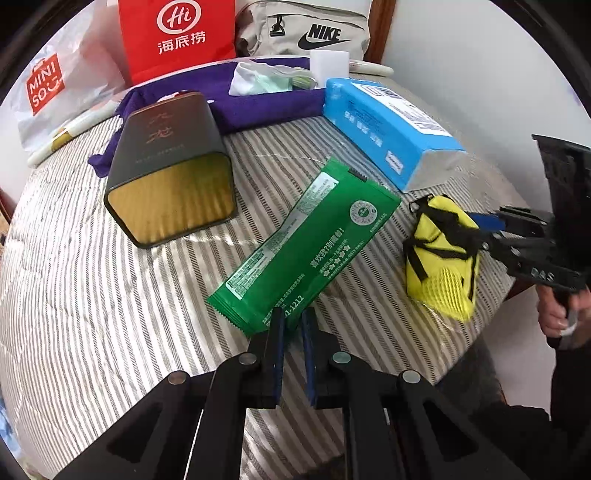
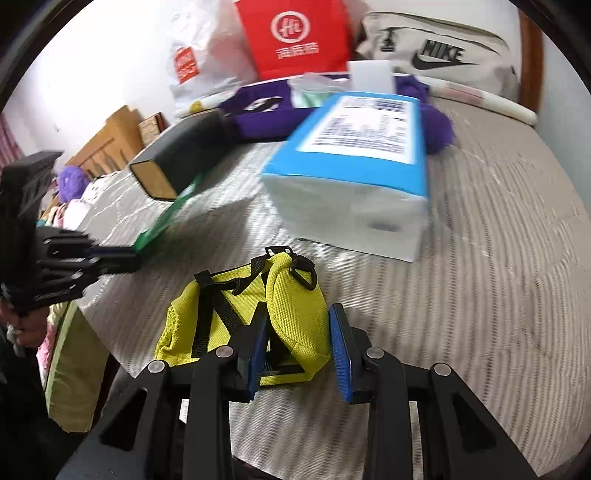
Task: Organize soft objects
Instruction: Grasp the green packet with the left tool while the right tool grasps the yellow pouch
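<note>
My left gripper (image 1: 293, 325) is shut on the near end of a green snack packet (image 1: 306, 243), which slants up off the striped bed. It also shows at the left of the right wrist view (image 2: 122, 258). My right gripper (image 2: 299, 332) is shut on a yellow pouch (image 2: 291, 314) with black straps, at the bed's near edge. In the left wrist view the right gripper (image 1: 484, 229) comes in from the right and holds the pouch (image 1: 439, 254). A blue tissue pack (image 1: 384, 129) lies behind; it also shows in the right wrist view (image 2: 354, 162).
A dark tin with a gold end (image 1: 173, 166) lies on the striped bedcover (image 1: 92, 295). Purple cloth (image 1: 258, 103), a red paper bag (image 1: 177, 37), a Miniso bag (image 1: 48, 88) and a Nike bag (image 1: 314, 29) line the far side. The bed edge is near the pouch.
</note>
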A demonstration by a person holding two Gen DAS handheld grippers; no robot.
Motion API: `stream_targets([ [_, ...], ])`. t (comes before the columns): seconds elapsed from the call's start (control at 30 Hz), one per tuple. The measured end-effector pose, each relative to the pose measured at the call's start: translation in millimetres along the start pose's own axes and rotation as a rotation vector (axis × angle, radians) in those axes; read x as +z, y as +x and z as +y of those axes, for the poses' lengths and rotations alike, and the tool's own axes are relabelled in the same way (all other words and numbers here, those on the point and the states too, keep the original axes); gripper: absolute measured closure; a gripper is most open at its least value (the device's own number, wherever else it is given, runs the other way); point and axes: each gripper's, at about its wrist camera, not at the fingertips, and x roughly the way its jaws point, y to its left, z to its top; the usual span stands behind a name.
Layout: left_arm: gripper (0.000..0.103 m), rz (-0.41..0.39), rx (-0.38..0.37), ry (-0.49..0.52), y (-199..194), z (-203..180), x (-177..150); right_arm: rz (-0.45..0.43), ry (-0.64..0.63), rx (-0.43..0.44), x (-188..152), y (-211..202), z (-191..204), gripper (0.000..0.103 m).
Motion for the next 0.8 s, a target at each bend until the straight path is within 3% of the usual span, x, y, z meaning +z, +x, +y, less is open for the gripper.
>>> stream_targets([
  [0.1, 0.080, -0.031, 0.015, 0.026, -2, 1, 4, 0.001, 0.019, 0.000, 0, -2, -6, 0.070],
  [0.17, 0.056, -0.047, 0.023, 0.056, -2, 0, 9, 0.002, 0.017, -0.002, -1, -3, -7, 0.069],
  [0.2, 0.053, -0.058, 0.031, 0.080, -1, -1, 13, 0.003, 0.013, -0.005, 0, -2, -5, 0.069],
  [0.3, 0.053, -0.067, 0.033, 0.155, 3, -6, 21, 0.008, 0.012, -0.009, 1, -3, -6, 0.066],
  [0.43, 0.051, -0.048, 0.025, 0.235, 16, -12, 30, 0.010, 0.034, 0.011, 0, -8, -10, 0.037],
  [0.47, 0.051, -0.043, 0.024, 0.253, 19, -14, 32, 0.004, 0.043, 0.024, -1, -11, -10, 0.034],
  [0.53, 0.050, -0.031, 0.019, 0.291, 27, -17, 34, 0.002, 0.063, 0.052, -1, -13, -10, 0.029],
  [0.67, 0.039, -0.015, -0.002, 0.316, 36, -20, 36, 0.019, 0.049, 0.070, -1, -11, 3, 0.027],
  [0.73, 0.041, -0.007, -0.030, 0.275, 35, -15, 37, 0.027, 0.029, 0.056, 0, -8, 9, 0.027],
  [0.8, 0.051, -0.029, -0.018, 0.258, 32, -12, 35, 0.021, 0.008, 0.016, 2, -6, 15, 0.027],
])
